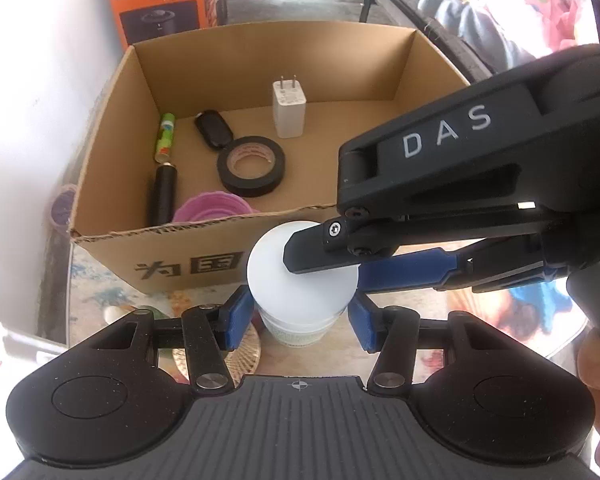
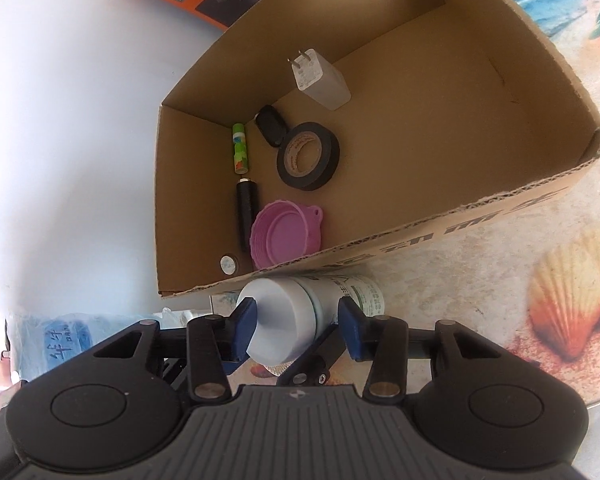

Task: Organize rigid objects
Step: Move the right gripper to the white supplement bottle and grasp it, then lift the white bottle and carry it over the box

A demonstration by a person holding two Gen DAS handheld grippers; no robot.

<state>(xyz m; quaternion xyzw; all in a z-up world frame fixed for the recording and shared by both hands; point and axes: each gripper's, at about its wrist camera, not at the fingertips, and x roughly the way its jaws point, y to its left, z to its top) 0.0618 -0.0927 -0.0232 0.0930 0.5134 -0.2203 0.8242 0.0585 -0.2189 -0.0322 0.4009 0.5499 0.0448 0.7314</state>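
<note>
Seashell-print tabletop (image 2: 500,216) carries a box (image 1: 204,240); both grippers, left (image 1: 300,312) and right (image 2: 296,328), stand apart around a white-capped jar (image 1: 300,276), neither clamped

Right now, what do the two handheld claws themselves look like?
Both are matte black plastic with a ribbed grey base plate, round side housings, silver pivot pins and blue finger pads. The right claw, seen from the left wrist view, carries white "DAS" lettering. The left claw shows no lettering.
</note>
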